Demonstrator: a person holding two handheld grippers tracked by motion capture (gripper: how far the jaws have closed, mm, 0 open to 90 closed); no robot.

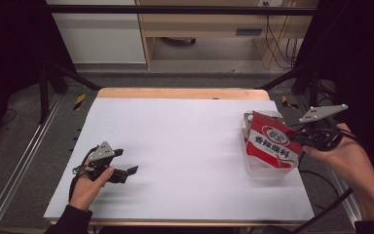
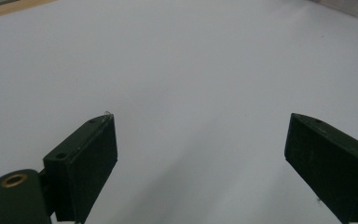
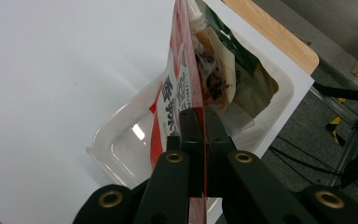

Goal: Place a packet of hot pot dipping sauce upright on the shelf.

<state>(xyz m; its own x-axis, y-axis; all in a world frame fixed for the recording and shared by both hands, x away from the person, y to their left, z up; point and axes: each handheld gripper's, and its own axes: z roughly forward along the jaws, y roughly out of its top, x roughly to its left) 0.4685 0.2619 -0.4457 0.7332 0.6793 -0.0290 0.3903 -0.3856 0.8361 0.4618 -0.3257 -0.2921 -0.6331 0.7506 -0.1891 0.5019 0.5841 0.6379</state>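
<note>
Red packet: pinched edge-on by right gripper, above clear tray at three o'clock.
Left gripper: jaws wide apart, empty, at eight o'clock.

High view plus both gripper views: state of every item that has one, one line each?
left gripper: open, nothing between its jaws, low over the white sheet.
right gripper: shut on the red sachet.
red sachet: held by its edge, tilted, over the clear tub.
clear tub: lidless, upright at the sheet's right edge, other sachets inside.
</note>
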